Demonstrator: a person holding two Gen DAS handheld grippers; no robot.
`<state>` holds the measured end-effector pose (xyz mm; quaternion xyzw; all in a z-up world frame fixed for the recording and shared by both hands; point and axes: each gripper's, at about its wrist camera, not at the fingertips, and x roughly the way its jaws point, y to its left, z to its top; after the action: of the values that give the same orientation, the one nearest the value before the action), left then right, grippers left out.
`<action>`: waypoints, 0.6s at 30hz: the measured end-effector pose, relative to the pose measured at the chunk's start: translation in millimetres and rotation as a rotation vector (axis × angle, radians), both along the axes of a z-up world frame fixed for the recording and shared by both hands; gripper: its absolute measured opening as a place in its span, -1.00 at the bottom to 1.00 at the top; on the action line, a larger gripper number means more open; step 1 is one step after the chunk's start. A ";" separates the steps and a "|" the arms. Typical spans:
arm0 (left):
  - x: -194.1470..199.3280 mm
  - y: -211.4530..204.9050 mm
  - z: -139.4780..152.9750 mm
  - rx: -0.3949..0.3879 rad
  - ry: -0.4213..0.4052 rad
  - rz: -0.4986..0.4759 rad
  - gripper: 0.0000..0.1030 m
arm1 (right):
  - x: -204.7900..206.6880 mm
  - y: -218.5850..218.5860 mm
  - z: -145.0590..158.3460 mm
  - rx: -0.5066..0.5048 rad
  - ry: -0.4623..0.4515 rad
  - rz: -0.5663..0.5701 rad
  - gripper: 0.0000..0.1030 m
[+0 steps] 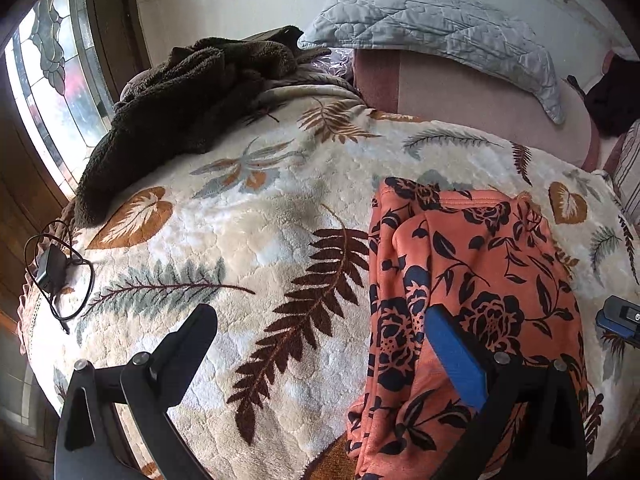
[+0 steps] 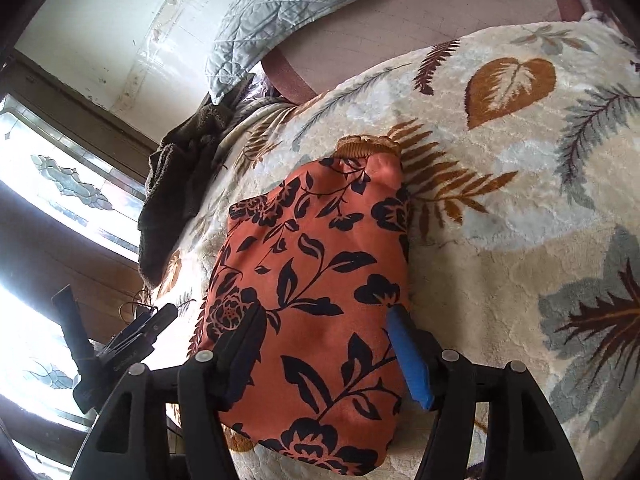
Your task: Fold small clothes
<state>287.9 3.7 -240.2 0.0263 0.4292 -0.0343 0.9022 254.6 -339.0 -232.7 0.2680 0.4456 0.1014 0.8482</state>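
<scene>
An orange garment with a dark floral print (image 2: 320,264) lies folded into a compact bundle on the cream leaf-print blanket (image 2: 500,220). A mustard ribbed edge (image 2: 368,145) peeks out at its far end. My right gripper (image 2: 322,332) straddles the near part of the bundle. Its black finger rests over the left side and its blue pad (image 2: 408,356) sits beside the right edge, without pinching the cloth. In the left wrist view the garment (image 1: 480,264) lies at the right. My left gripper (image 1: 320,324) stands wide open above the blanket (image 1: 260,240), its blue pad (image 1: 452,352) over the garment's left edge, holding nothing.
A brown fleece throw (image 1: 192,92) is heaped at the bed's far left. A pale blue quilted pillow (image 1: 432,24) leans on a pink cushion (image 1: 460,92) at the head. A black charger with cable (image 1: 52,268) sits at the left edge, by a stained-glass window (image 1: 44,80).
</scene>
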 end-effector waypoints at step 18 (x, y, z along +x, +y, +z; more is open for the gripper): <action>-1.8 -11.5 1.3 -0.034 0.008 -0.056 1.00 | 2.2 -9.8 -5.5 0.085 0.007 0.002 0.29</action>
<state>286.0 -7.8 -238.9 0.0229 0.4311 -0.0670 0.8995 256.8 -348.9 -238.2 0.3039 0.4442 0.1202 0.8342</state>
